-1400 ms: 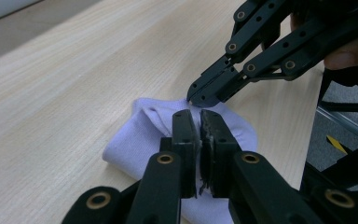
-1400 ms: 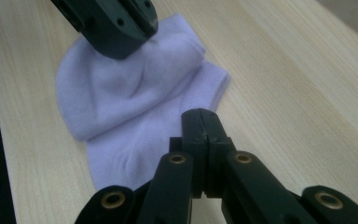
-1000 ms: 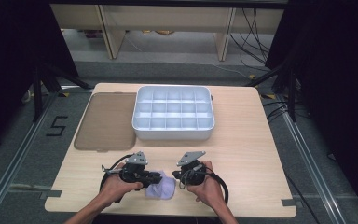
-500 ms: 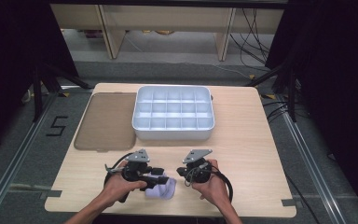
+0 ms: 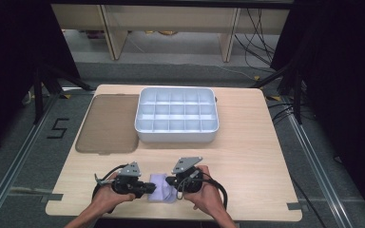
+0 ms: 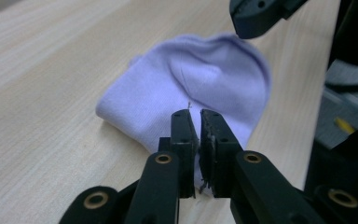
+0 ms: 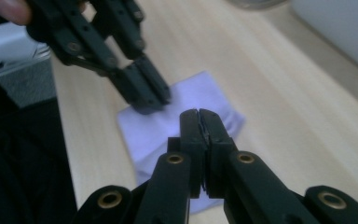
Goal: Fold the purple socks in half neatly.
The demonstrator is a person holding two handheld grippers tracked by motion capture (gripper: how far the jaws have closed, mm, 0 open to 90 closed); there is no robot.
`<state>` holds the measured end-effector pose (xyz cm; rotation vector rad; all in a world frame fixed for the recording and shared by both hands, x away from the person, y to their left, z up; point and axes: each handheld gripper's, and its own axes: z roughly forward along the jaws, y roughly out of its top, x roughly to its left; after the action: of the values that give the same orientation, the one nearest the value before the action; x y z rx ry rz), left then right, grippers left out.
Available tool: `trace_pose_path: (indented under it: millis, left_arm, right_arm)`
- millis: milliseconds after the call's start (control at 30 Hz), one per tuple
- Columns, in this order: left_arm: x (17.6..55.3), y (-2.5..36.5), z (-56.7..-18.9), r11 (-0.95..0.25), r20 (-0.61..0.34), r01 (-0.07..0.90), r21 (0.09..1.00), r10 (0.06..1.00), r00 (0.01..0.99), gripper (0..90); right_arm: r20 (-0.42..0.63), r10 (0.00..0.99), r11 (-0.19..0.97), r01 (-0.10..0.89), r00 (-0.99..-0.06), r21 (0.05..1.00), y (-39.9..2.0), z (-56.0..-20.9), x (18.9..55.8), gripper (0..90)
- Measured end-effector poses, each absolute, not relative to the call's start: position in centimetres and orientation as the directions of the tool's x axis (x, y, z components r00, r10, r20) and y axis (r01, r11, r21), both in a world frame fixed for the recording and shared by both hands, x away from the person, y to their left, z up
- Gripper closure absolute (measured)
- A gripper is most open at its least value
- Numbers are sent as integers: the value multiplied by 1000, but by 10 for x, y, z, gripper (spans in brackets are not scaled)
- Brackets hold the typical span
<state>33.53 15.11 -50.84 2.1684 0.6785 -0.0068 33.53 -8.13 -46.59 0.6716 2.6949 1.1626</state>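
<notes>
A folded lilac cloth point(image 5: 161, 191) lies flat near the table's front edge, between a person's two hands. My left gripper point(image 6: 195, 120) has just been closing and is now shut, with a pale sliver of the cloth point(image 6: 186, 88) pinched between its jaws at the near edge. From the right gripper view its tips point(image 7: 151, 100) rest on the cloth's corner. My right gripper point(image 7: 199, 116) is shut with nothing visible between its jaws, and hovers over the cloth point(image 7: 205, 91). Its tip point(image 6: 256, 21) hangs above the cloth's far edge.
A white tray point(image 5: 176, 137) divided into several empty compartments stands at the table's middle back. A brown translucent lid point(image 5: 108, 123) lies flat to its left. Bare wood point(image 5: 252, 166) stretches to the right of the hands.
Both hands have shifted a little and the cloth now lies flatter and squarer between them. The left gripper has come down onto the cloth's edge.
</notes>
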Motion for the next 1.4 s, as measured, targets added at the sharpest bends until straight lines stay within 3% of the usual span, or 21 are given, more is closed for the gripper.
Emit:
trace_pose_path:
  millis: [300,433,633,967,1133,1400]
  left_arm:
    - [335,148,-512,-519,-220,458,722,456,863,855]
    - [334,149,-506,-503,-220,464,729,469,855,843]
    - [355,147,-500,-517,-123,423,744,516,848,845]
    - [358,150,-504,-517,-128,427,742,515,847,839]
    - [340,161,-499,-501,-157,448,741,519,840,779]
    - [322,167,-503,-491,-210,487,722,516,830,663]
  right_arm:
    - [21,454,718,380,-891,583,-86,-496,340,900]
    - [24,462,710,387,-886,588,-86,-495,341,900]
    - [15,464,717,385,-886,582,-85,-496,341,900]
    - [22,455,709,378,-890,595,-85,-494,341,900]
    - [15,473,671,371,-881,642,-87,-478,336,900]
    - [23,378,697,301,-926,650,-69,-478,326,900]
